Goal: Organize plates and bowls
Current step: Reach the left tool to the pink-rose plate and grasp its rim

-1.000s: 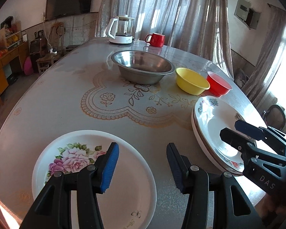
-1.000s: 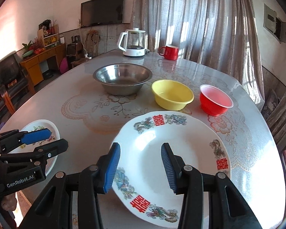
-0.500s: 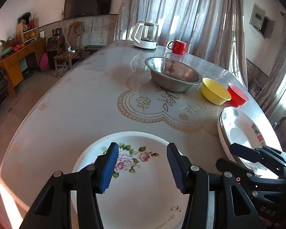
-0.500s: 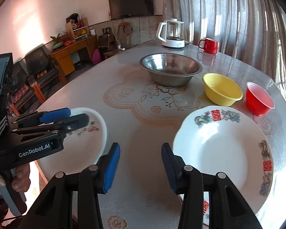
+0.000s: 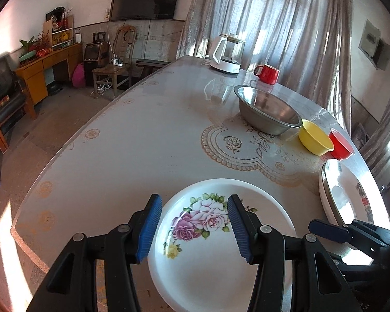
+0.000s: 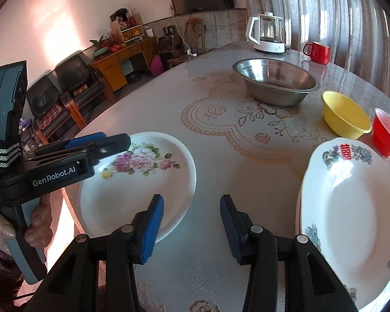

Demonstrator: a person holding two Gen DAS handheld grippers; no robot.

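A round white plate with pink roses (image 5: 221, 254) lies near the table's front edge. My left gripper (image 5: 193, 227) hovers over it, open, with the roses showing between its blue pads. From the right wrist view the same rose plate (image 6: 143, 182) lies at the left with the left gripper (image 6: 117, 140) above its far rim. My right gripper (image 6: 192, 227) is open over bare table, its left finger overlapping the rose plate's near rim. An oval plate with red characters (image 6: 351, 208) lies to its right. Behind stand a steel bowl (image 6: 275, 80), a yellow bowl (image 6: 345, 119) and a red bowl (image 6: 386, 135).
A glass kettle (image 6: 269, 35) and a red mug (image 6: 317, 52) stand at the table's far end. The table (image 5: 143, 143) has a patterned cover. A person's hand (image 6: 36, 223) holds the left gripper's handle. Chairs and a cabinet stand beyond the left edge.
Both grippers have swung left. The rose plate now sits between the left gripper's fingers instead of to their left. The right gripper has left the oval plate for the gap between the plates.
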